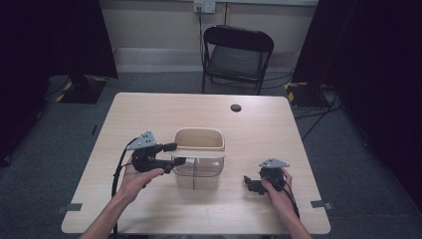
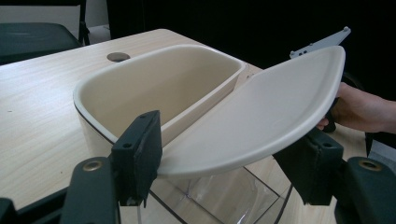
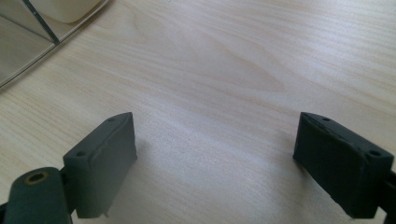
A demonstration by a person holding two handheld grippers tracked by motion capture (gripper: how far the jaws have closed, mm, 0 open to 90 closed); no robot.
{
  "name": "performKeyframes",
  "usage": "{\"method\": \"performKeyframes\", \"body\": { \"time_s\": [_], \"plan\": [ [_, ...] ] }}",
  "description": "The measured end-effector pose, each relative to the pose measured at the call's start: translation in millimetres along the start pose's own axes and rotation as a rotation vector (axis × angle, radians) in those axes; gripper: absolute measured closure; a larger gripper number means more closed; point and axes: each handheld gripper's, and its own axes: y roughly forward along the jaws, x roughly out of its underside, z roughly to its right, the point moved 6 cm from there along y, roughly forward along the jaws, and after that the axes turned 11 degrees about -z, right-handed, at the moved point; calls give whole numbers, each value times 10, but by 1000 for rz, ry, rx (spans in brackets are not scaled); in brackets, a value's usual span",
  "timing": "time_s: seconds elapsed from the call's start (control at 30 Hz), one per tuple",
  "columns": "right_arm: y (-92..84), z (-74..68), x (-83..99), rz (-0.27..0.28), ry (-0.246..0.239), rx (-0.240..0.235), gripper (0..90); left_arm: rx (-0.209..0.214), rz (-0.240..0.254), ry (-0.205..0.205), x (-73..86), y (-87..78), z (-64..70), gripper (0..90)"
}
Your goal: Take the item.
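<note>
Cream, stiff, light-looking plastic lid (image 2: 261,116) of the clear bin (image 1: 198,172) is spanned edgewise, apparently ungripped, by the wide-open left gripper (image 2: 224,158); the right gripper (image 3: 229,163) is held open, empty.

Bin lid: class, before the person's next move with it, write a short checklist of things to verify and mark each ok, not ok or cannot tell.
1. Left gripper around the lid: ok, one jaw stands on each side of its near edge.
2. Jaws actually pinching the lid: cannot tell.
3. Lid raised off the bin: ok, tilted up, cream inner tub open.
4. Bin upright on the table: ok.
5. Right gripper free: ok, jaws wide apart over bare wood.
6. Right gripper steadying the bin: not ok, it rests apart from it.
</note>
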Motion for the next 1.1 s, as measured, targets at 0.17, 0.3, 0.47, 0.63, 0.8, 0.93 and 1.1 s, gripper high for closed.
{"method": "performKeyframes", "body": {
  "time_s": [0.17, 0.3, 0.47, 0.63, 0.8, 0.93, 1.1],
  "plan": [
    [0, 0, 0, 0, 0, 0, 123, -5, 2, 4, -2, 2, 2, 343],
    [0, 0, 0, 0, 0, 0, 123, -6, 3, 3, -11, 5, 0, 350],
    [0, 0, 0, 0, 0, 0, 123, 5, -17, 0, -31, -4, -10, 358],
    [0, 0, 0, 0, 0, 0, 123, 8, -24, -1, -44, 10, -3, 358],
    [0, 0, 0, 0, 0, 0, 123, 14, -27, -2, -58, 20, 1, 363],
    [0, 0, 0, 0, 0, 0, 123, 20, -21, -9, -69, 26, -2, 371],
    [0, 0, 0, 0, 0, 0, 123, 21, -25, -8, -79, 22, -15, 380]
  ]
}}
